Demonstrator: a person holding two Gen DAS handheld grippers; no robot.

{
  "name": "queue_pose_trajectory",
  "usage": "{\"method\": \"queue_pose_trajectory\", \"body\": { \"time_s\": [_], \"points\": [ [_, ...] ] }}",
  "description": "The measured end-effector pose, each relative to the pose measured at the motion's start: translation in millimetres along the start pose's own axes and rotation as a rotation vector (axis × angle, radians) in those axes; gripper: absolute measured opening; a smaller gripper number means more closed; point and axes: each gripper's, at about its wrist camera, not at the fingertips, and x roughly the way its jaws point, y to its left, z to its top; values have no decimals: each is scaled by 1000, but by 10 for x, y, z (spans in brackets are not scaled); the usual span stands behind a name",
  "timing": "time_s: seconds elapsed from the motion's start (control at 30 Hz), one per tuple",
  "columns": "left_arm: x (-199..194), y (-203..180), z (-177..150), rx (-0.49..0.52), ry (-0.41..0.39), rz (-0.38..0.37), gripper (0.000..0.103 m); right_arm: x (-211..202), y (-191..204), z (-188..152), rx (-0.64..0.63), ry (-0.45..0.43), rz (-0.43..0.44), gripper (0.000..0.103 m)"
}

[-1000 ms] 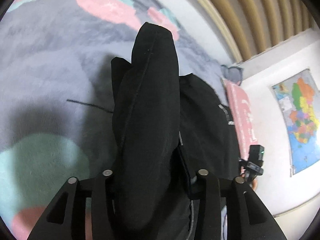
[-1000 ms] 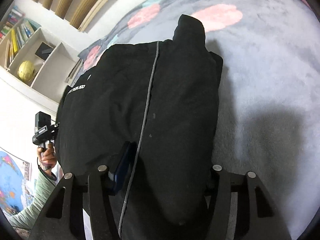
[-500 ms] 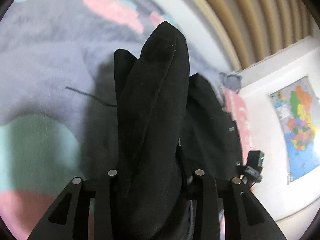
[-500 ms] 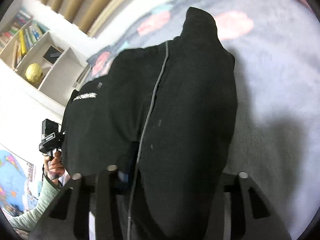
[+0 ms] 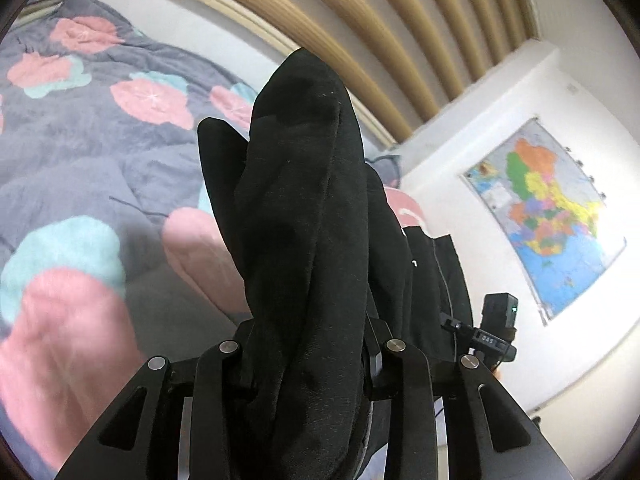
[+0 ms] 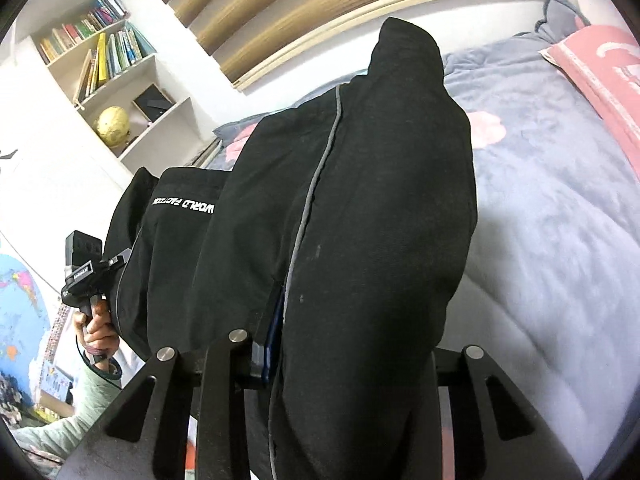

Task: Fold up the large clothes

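A large black garment (image 5: 304, 216) with a grey zip line and white lettering hangs between my two grippers, lifted above the bed. My left gripper (image 5: 308, 352) is shut on a thick bunch of its cloth, which hides the fingertips. My right gripper (image 6: 344, 356) is shut on another part of the black garment (image 6: 352, 200), with the grey zip running down beside its left finger. In the right wrist view the other gripper (image 6: 86, 276) shows at the left in a hand. In the left wrist view the other gripper (image 5: 492, 332) shows at the right.
The bed carries a grey quilt (image 5: 80, 152) with pink and teal flowers, also in the right wrist view (image 6: 560, 208). A pink pillow (image 6: 600, 76) lies at the head. A bookshelf with a globe (image 6: 112, 124) and a wall map (image 5: 548, 216) stand beside the bed.
Both grippers have risen and tilted up with the garment. The garment has come off the quilt, and the wall, shelf and slatted headboard have come into view.
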Motion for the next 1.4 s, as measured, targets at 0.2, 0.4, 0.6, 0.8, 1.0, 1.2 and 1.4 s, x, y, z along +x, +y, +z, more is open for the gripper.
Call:
{"method": "queue_pose_trajectory", "body": {
  "time_s": [0.2,0.4,0.6,0.8,1.0,1.2,1.4],
  "points": [
    [-120,-6,-426,-16,34,1,35,-66,-23,-313,-3,41,-44,38],
    [219,640,-844,-151,109,56,37,311,-420,-711,119,149,-126,38],
    [194,1578,-1089,-389,71,118,48,493,-1082,-1070,344,168,-152,69],
    [-368,1510,-983,-307,-30,281,53,-28,-960,-1053,332,76,-347,73],
    [-416,277,-894,68,-87,366,61,-218,212,-849,19,-9,-394,73],
    [368,-155,-1311,173,122,350,62,622,915,-1103,-42,124,-433,73],
    [846,67,-1739,257,212,534,64,1252,886,-1457,-67,162,-573,83]
  ]
}}
